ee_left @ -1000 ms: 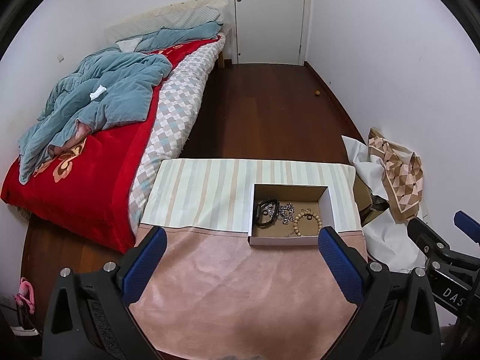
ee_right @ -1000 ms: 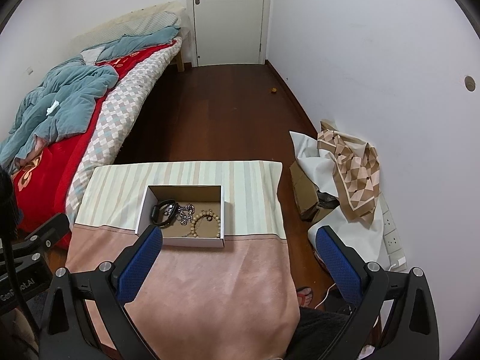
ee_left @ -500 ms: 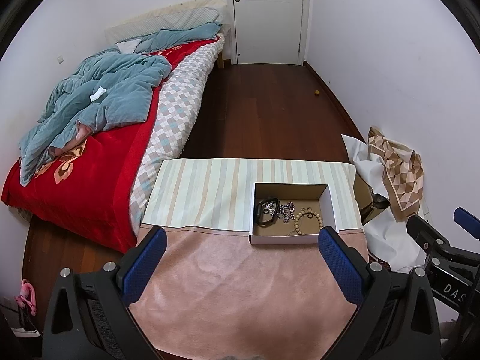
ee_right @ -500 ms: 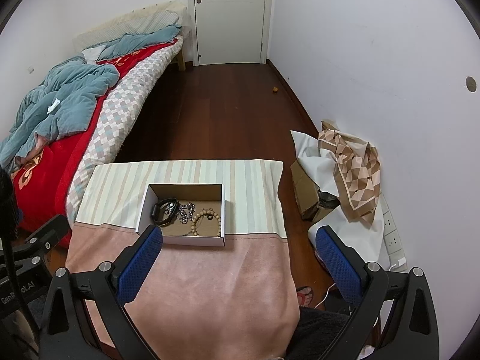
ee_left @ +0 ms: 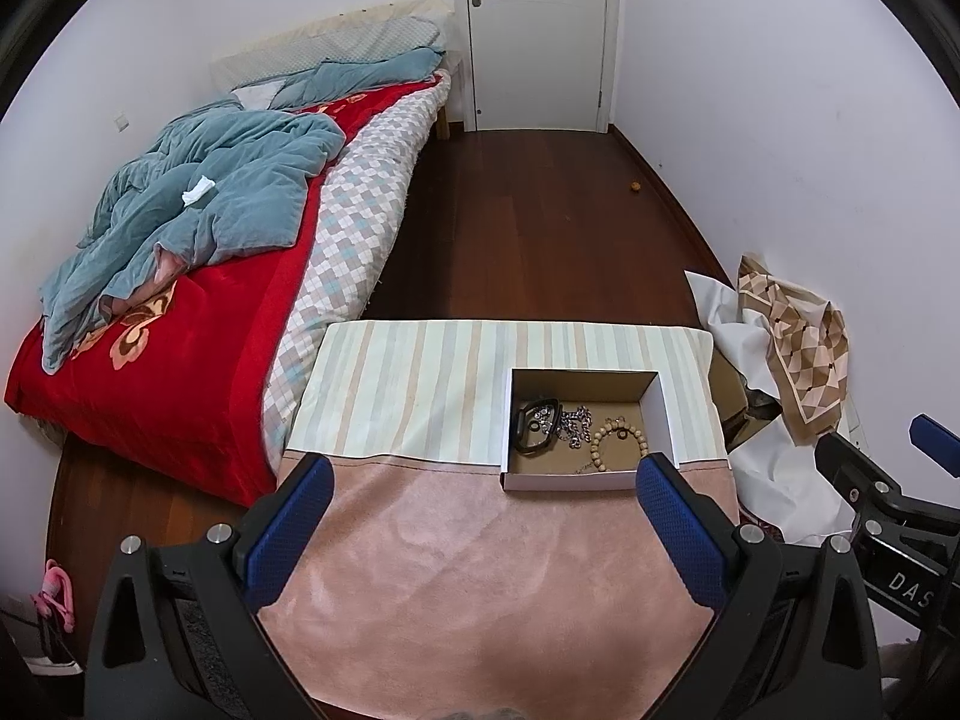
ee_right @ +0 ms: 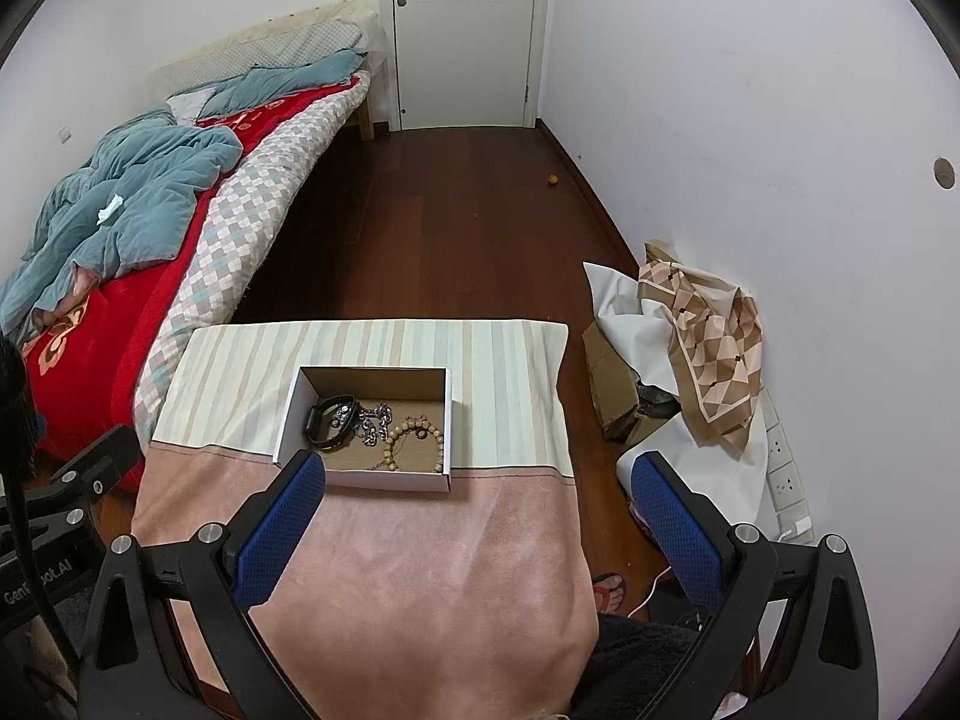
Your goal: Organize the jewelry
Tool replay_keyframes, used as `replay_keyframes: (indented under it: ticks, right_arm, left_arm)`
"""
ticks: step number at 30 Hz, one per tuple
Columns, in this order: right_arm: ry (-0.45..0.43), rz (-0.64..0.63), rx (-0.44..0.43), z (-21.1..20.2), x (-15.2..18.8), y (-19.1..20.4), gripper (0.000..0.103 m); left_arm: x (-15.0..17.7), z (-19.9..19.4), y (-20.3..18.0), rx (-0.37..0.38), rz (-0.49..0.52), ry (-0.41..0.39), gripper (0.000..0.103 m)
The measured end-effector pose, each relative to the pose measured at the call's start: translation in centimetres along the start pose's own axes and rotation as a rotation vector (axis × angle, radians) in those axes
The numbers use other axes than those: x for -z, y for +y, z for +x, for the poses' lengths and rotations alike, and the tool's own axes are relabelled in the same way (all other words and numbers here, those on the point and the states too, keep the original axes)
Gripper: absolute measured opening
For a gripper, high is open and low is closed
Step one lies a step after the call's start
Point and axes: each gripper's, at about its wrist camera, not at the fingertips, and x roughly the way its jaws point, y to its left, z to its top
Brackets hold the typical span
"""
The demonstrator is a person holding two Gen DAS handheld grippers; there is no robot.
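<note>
Almost nothing has shifted since the earlier frames: both views sit a touch closer to the bench, and the box and its contents lie just as they did.

Both tongs hover above the near, pink part of the bench (ee_left: 480,570), and both stand wide apart with nothing between their blue pads. The left tongs (ee_left: 483,531) frame the pink cloth, their right pad reaching up beside the near right corner of the box. The right tongs (ee_right: 480,525) hang further right, their left pad close to the box's near left corner and their right pad out over the floor past the bench edge.

The open white cardboard box (ee_left: 585,483) rests on the bench where the striped cloth (ee_left: 420,384) meets the pink one, toward the right side. Inside it, from left to right, lie a black band (ee_right: 327,420), a tangle of silver chain (ee_right: 372,420) and a wooden bead bracelet (ee_right: 414,444). The chain touches the band; the beads lie just beside the chain.

Left of the bench stands a bed (ee_left: 180,324) with a red cover and a rumpled blue quilt (ee_left: 198,204). On the floor to the right, against the wall, lies a brown patterned scarf (ee_right: 708,336) over white paper. A white door (ee_right: 465,30) closes the far end of the room.
</note>
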Motion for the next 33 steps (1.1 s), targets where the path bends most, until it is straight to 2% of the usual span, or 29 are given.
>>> replay_keyframes:
  ticks: [33]
  right_arm:
    - [0.005, -0.011, -0.001, 0.01, 0.30, -0.05, 0.103]
  left_arm:
    - [0.13, -0.46, 0.06, 0.012, -0.002, -0.002, 0.103]
